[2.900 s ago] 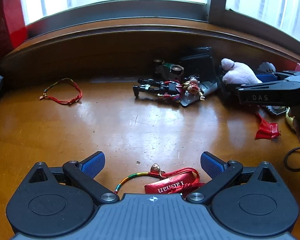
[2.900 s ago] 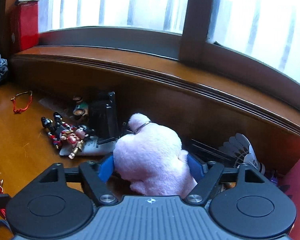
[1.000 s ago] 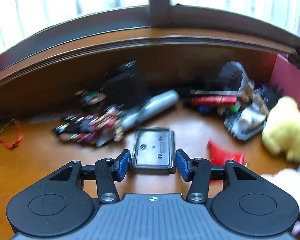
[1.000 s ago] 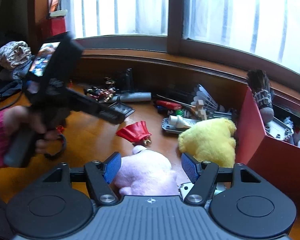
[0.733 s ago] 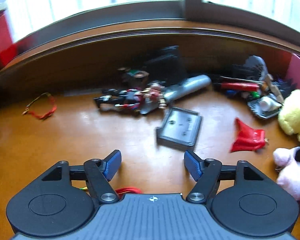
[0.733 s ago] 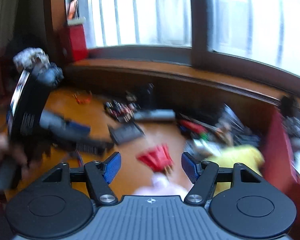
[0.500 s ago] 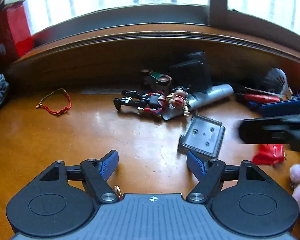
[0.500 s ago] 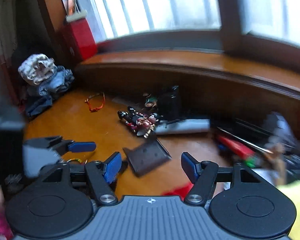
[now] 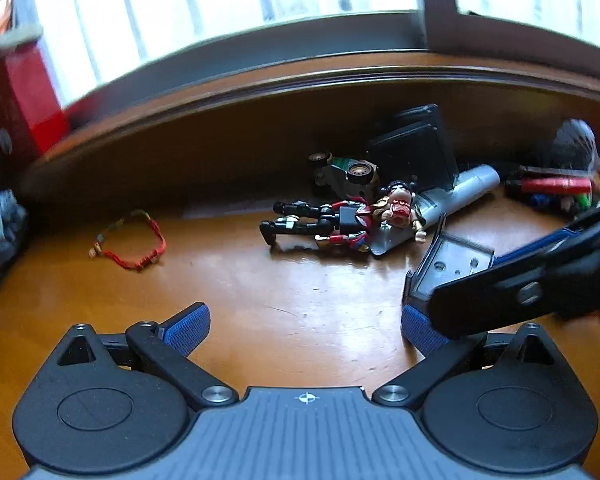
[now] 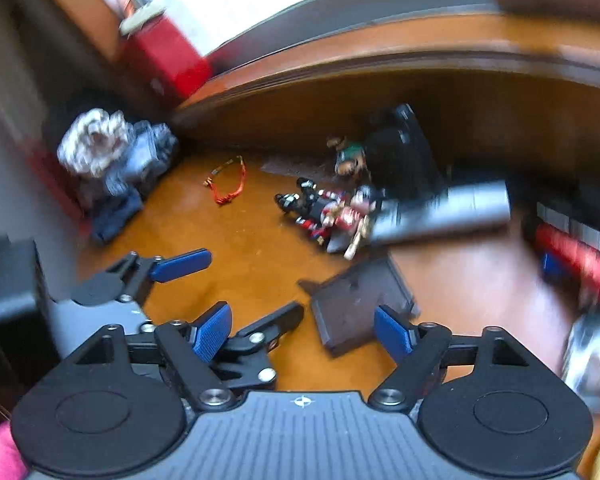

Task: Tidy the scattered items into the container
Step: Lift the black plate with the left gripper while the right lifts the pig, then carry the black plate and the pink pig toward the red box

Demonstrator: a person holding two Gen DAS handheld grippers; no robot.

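A dark grey flat plate lies on the wooden table, right of centre. My left gripper hovers low over bare table with its jaws opening wide and nothing between them. The right gripper's finger crosses in front of the plate in the left wrist view. In the right wrist view my right gripper has its jaws opening; the plate lies just ahead of its right pad, not pinched. The left gripper sits beside it on the left.
Toy figures, a toy car, a black box and a silver cylinder crowd the back wall. A red bracelet lies at the left. Clothes pile in the left corner; a red box stands on the sill.
The left gripper let go of the grey plate, drew back and opened wide. The right gripper left the pink plush toy and swung left to the plate, opening further.
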